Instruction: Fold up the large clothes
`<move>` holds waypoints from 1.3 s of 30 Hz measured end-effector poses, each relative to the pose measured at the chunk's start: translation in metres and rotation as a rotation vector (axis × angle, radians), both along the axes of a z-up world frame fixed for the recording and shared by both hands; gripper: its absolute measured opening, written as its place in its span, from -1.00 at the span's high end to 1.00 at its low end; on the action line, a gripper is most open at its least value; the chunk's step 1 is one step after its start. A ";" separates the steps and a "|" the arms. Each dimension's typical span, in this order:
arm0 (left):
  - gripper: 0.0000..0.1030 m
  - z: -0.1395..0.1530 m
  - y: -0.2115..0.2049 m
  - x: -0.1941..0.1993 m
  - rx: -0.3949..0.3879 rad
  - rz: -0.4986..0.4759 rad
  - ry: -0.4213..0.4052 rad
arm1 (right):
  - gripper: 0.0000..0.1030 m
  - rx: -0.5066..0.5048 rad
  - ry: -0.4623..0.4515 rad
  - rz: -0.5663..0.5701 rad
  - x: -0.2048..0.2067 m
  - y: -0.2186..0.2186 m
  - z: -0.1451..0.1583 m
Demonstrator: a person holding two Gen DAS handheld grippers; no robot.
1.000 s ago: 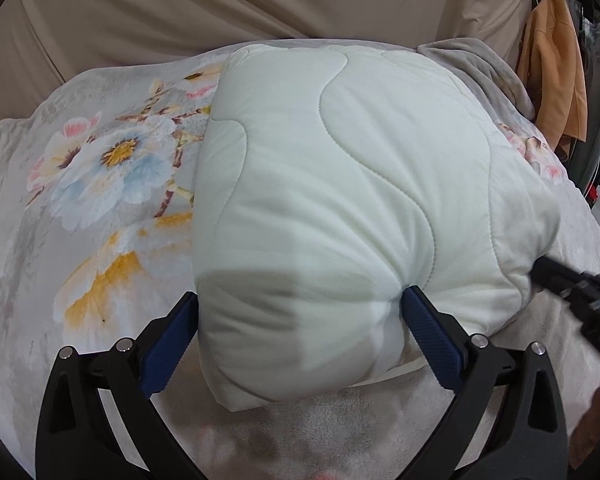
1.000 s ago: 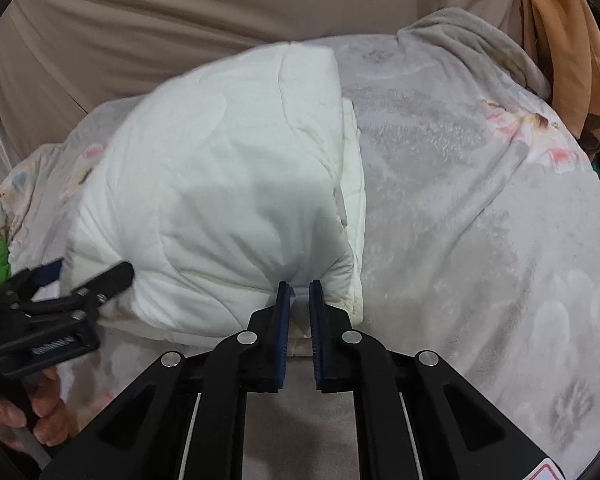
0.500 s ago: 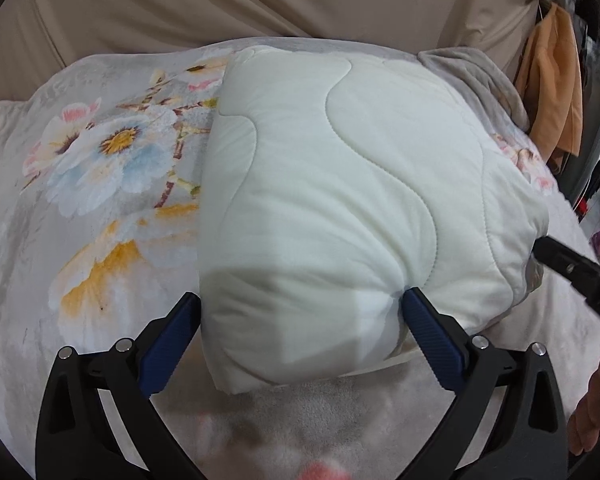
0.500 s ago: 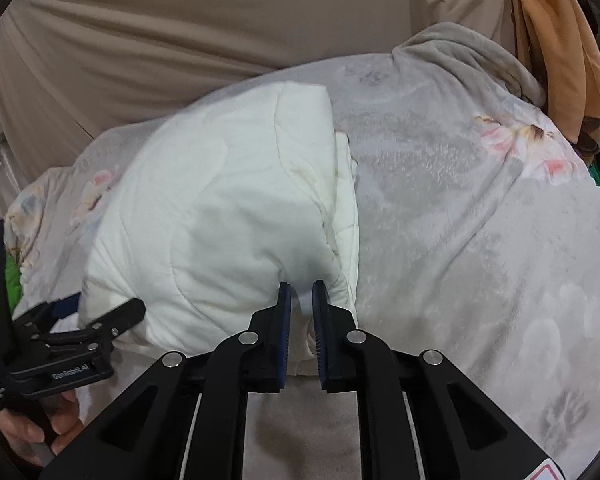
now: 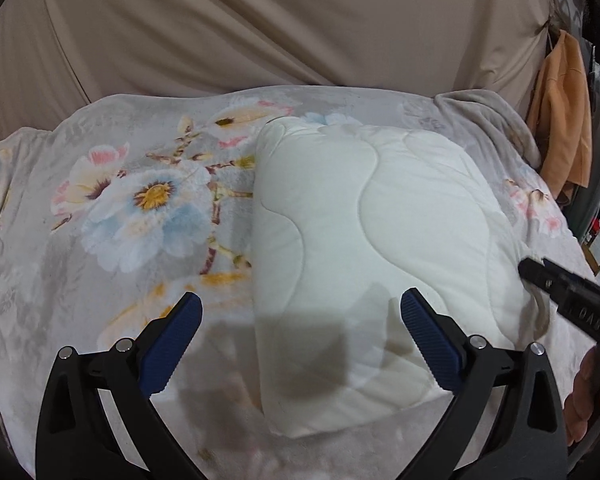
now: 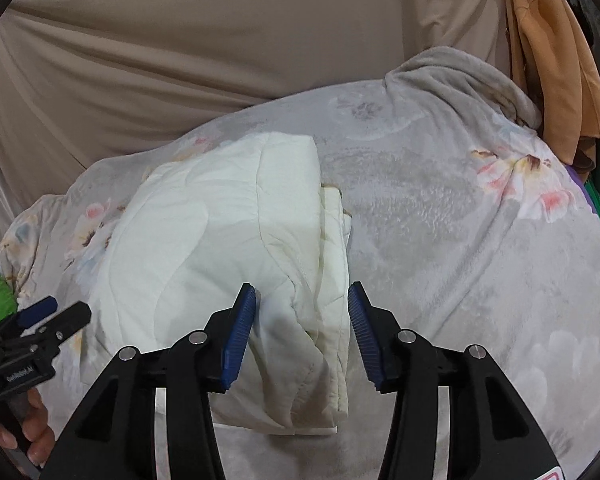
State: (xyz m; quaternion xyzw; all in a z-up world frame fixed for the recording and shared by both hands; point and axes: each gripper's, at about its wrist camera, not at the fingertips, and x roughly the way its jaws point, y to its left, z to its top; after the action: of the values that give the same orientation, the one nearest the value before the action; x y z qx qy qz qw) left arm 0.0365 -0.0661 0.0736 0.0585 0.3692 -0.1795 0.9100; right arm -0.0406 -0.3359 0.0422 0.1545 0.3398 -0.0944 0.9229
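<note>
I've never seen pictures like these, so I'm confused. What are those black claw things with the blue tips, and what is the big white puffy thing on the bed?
Those claws are grabbing tools that a person holds, one in each hand. Each tool has a tiny camera looking along its two fingers, so there is one picture from the left gripper and one from the right gripper. The white puffy thing is a folded quilt lying on a flowery blanket. An orange garment hangs at the side. Nothing is held now: the left fingers are wide open, and the right ones have just been opening, with the quilt's corner loose between them.
</note>
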 end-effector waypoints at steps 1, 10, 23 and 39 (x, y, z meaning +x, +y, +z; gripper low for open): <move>-0.89 -0.004 0.000 0.004 0.011 0.005 0.006 | 0.11 0.007 0.014 0.006 0.001 0.000 -0.006; -0.91 -0.030 0.007 0.022 -0.073 -0.025 0.132 | 0.00 0.105 0.061 0.047 0.006 -0.008 -0.038; -0.91 -0.046 0.042 0.080 -0.372 -0.086 0.415 | -0.56 0.385 0.145 0.147 0.031 -0.040 -0.056; -0.91 -0.049 -0.017 0.058 -0.191 -0.170 0.309 | -0.59 0.598 0.147 0.241 0.056 -0.047 -0.087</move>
State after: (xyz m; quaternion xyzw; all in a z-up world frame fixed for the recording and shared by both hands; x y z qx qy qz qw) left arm 0.0945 -0.0828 0.0244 -0.0255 0.4793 -0.2968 0.8255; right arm 0.0158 -0.3834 -0.0445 0.3699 0.4339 0.1083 0.8143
